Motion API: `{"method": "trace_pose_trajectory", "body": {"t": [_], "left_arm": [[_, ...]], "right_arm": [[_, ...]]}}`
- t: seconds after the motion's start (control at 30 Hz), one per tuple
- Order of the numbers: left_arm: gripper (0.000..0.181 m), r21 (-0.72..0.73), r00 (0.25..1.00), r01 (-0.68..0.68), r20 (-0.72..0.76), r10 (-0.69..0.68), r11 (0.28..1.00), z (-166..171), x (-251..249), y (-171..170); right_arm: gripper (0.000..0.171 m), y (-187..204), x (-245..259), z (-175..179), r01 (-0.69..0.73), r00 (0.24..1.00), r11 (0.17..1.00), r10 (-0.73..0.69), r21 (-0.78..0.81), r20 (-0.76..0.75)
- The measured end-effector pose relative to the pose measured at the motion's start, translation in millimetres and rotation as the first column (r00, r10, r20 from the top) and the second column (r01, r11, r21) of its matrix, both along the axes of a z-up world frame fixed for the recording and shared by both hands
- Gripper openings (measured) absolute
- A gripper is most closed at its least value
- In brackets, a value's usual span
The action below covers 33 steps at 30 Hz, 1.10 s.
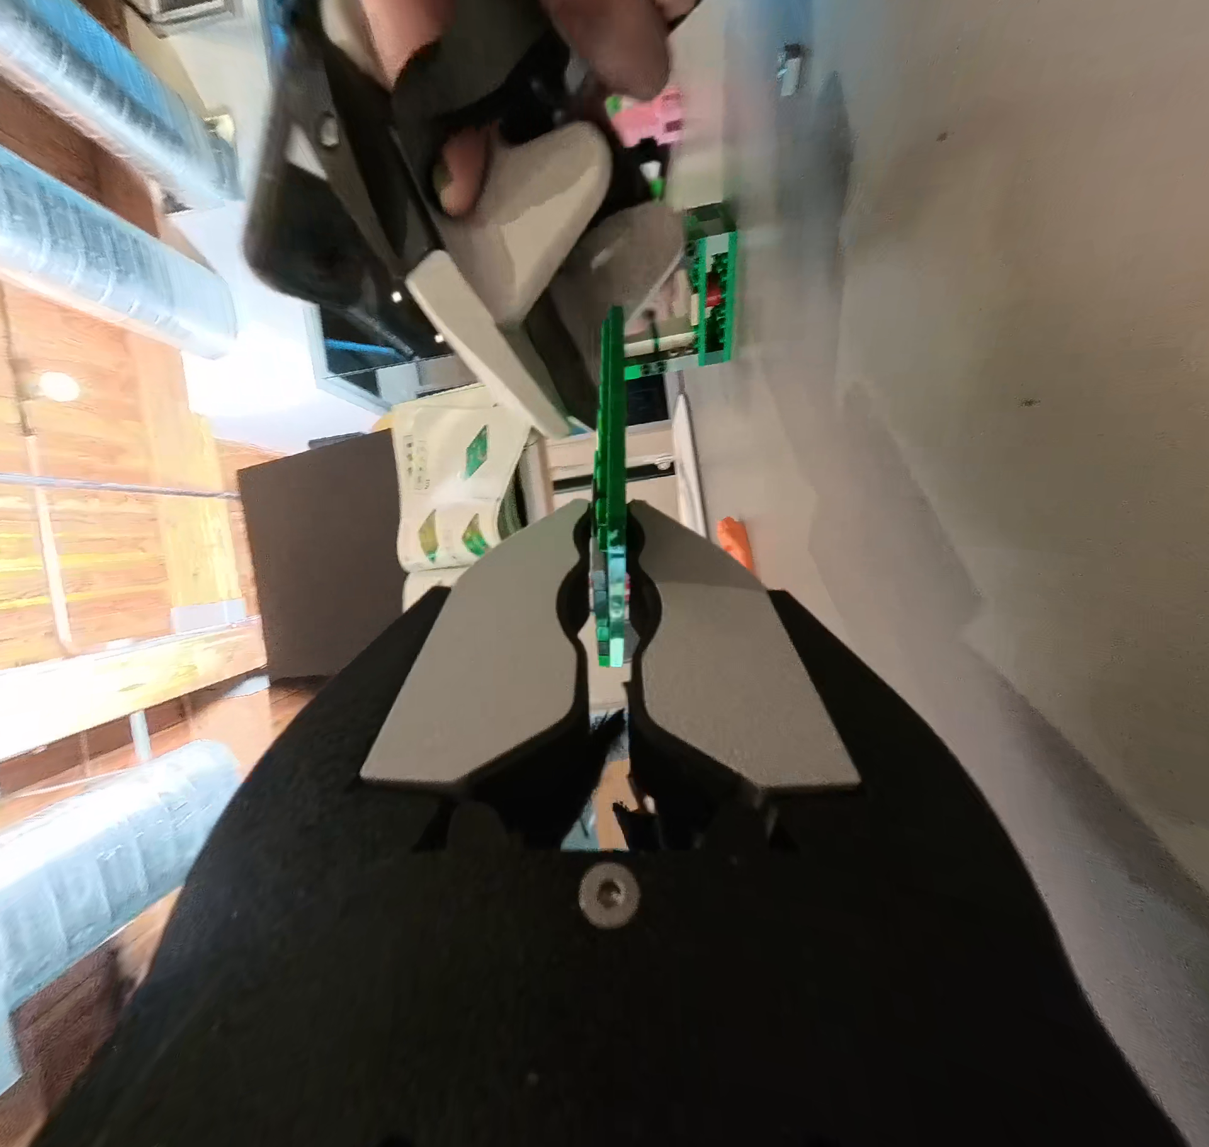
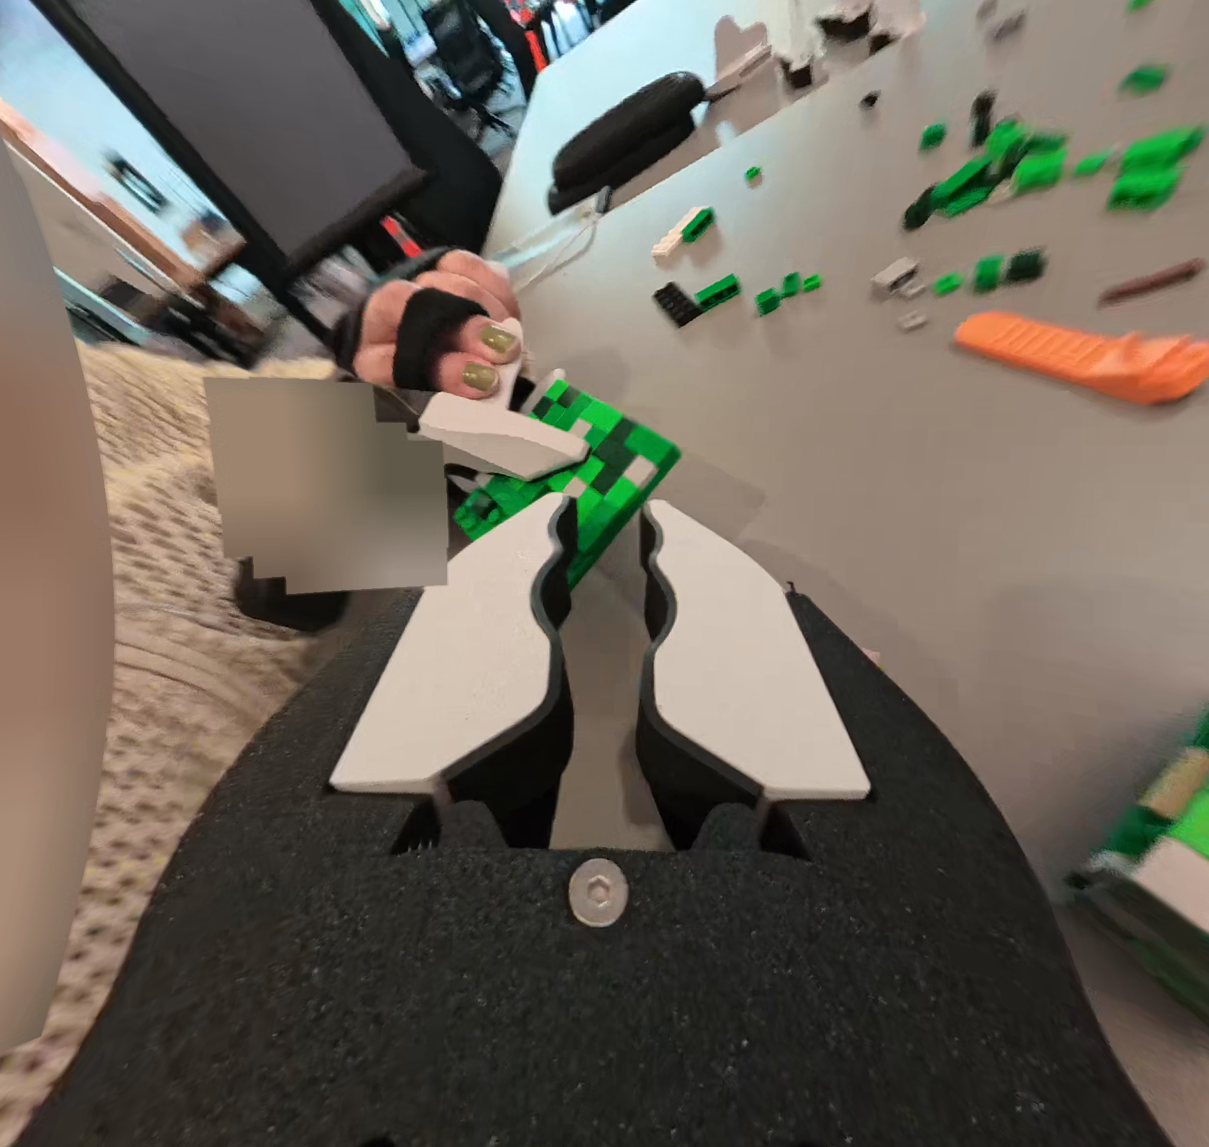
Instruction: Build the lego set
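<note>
The left tool [image 1: 612,582] clamps the green lego panel [image 2: 602,454] edge-on, its long axis running toward the open, empty right tool [image 2: 605,526] just beside it.

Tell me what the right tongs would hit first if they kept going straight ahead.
Most likely the green lego panel that the left tongs hold just beyond the right tongs, though depth is unclear.

Grey table [image 2: 850,526]. On it: loose green bricks [image 2: 1020,167] at 1 o'clock, orange tool [image 2: 1079,356] at 2 o'clock, black case [image 2: 621,134] at 12 o'clock.
</note>
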<state>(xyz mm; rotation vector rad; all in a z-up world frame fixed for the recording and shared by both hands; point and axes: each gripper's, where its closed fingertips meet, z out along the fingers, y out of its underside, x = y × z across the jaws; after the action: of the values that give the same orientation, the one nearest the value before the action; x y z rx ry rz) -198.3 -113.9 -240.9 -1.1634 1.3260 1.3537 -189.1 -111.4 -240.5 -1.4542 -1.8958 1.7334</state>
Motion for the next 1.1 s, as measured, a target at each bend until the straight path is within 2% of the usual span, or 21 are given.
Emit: {"method": "trace_pose_trajectory", "body": {"t": [0.1,0.2,0.27,0.5,0.7,0.83,0.97,1.03,1.07,1.1], "left_arm": [[0.006,-0.118,0.999,0.033,0.017,-0.032,0.992,-18,6,1],[0.006,-0.237,0.996,0.086,0.049,-0.077,0.968,-35,15,-2],[0.006,-0.298,0.992,0.118,0.079,-0.099,0.947,-42,20,-4],[0.006,-0.465,0.980,0.164,0.176,-0.091,0.870,-53,27,-14],[0.006,-0.517,0.976,0.164,0.207,-0.064,0.840,-52,34,-17],[0.006,-0.520,0.979,0.159,0.194,-0.065,0.839,-52,36,-18],[0.006,-0.522,0.980,0.165,0.184,-0.078,0.837,-52,40,-19],[0.006,-0.527,0.972,0.201,0.213,-0.101,0.826,-51,47,-21],[0.006,-0.525,0.974,0.197,0.204,-0.102,0.828,-51,48,-21],[0.006,-0.520,0.978,0.185,0.181,-0.103,0.834,-52,47,-20]], "right_arm": [[0.038,1,6,1,-0.039,0.995,0.966,0.062,0.254,-0.083],[0.042,-2,17,-15,-0.118,0.986,0.866,0.162,0.486,-0.049],[0.042,-7,21,-28,-0.161,0.979,0.811,0.203,0.562,-0.011],[0.038,-16,21,-50,-0.193,0.969,0.711,0.247,0.677,0.017],[0.042,-27,26,-47,-0.247,0.955,0.744,0.297,0.621,0.025],[0.041,-27,26,-49,-0.261,0.951,0.722,0.308,0.641,0.041],[0.041,-23,23,-48,-0.214,0.957,0.669,0.289,0.712,0.017],[0.038,-12,22,-51,-0.180,0.966,0.606,0.258,0.775,0.022],[0.039,-15,25,-51,-0.198,0.963,0.633,0.268,0.748,0.029],[0.040,-23,29,-47,-0.227,0.958,0.698,0.286,0.679,0.027]]}}
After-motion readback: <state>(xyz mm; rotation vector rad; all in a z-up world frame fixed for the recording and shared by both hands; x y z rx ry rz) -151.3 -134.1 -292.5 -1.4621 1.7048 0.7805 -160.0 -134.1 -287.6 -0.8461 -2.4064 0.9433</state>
